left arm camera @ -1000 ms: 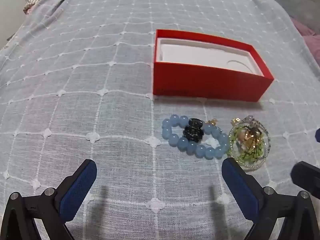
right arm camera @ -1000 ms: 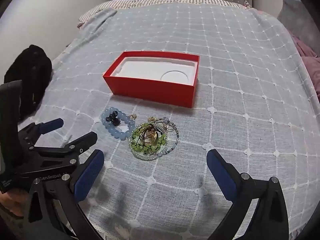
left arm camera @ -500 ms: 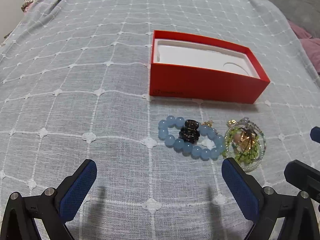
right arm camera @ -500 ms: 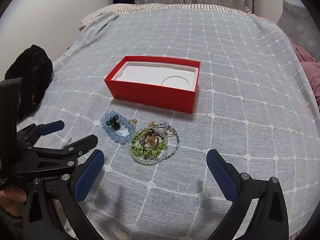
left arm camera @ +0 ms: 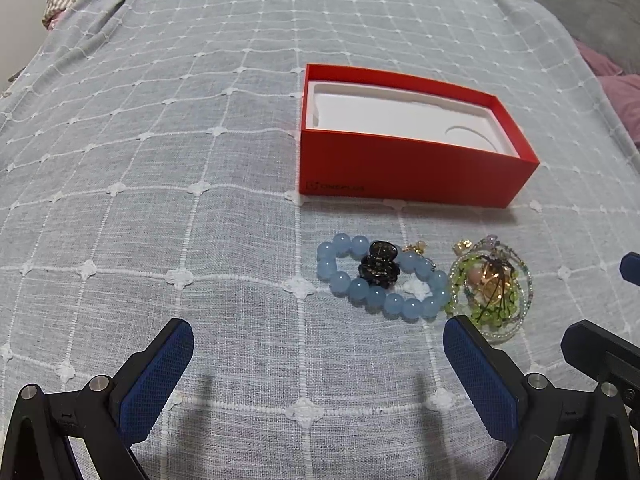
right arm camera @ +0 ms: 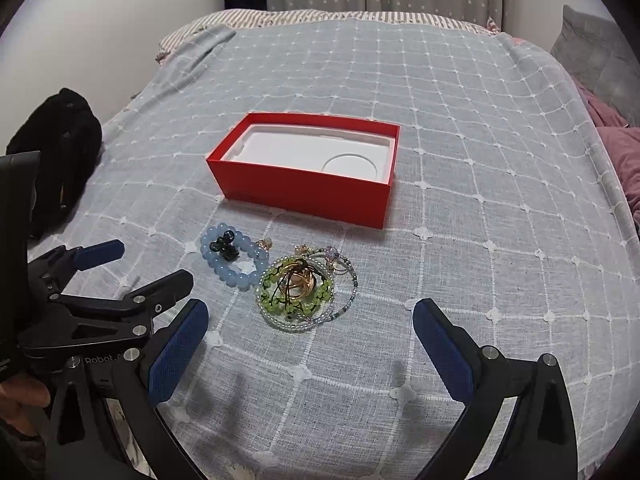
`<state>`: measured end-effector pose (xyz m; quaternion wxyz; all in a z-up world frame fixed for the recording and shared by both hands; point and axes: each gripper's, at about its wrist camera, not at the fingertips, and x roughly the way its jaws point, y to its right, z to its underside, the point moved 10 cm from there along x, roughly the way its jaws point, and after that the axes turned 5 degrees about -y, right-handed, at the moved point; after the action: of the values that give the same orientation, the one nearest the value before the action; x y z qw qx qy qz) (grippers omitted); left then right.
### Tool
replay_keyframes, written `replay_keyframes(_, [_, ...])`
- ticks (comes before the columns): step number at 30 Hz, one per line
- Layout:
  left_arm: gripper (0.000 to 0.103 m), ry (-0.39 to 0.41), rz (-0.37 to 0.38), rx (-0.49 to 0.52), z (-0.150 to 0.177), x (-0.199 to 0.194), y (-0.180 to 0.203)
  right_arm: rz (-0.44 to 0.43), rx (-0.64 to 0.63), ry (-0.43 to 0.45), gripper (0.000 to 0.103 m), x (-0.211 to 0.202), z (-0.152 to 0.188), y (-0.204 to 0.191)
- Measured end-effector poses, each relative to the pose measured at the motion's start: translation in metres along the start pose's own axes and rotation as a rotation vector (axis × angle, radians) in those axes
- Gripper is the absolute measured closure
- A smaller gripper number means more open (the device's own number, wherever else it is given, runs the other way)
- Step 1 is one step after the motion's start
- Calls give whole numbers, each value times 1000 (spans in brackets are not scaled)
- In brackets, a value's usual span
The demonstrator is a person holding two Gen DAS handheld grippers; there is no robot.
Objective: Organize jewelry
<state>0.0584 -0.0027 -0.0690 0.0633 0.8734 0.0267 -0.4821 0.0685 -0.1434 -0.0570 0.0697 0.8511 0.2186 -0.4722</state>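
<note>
An open red box with a white insert stands on the bed; it also shows in the right wrist view. In front of it lie a blue bead bracelet with a small black hair clip on it, and a pile of green beads, clear beads and gold rings. The right wrist view shows the bracelet, clip and pile too. My left gripper is open and empty, short of the bracelet. My right gripper is open and empty, just short of the pile.
A grey checked blanket covers the bed. A black bag or garment lies off the bed's left edge. Pink and grey bedding lies at the right. The left gripper's body sits at the lower left of the right wrist view.
Both grippers have drawn back and up a little from the jewelry; the box and beads look slightly farther away. Both stay open. Nothing on the bed has moved.
</note>
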Motion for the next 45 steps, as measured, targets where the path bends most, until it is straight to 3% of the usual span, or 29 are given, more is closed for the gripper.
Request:
replay_keyframes(40, [1,11,5,-11,-2,-1,-2,-3,-5,-21,0,6,2,0])
replay_keyframes(45, [1,8,15,-12,-2,0,-1,-21,-4,-25,5,6,2,-2])
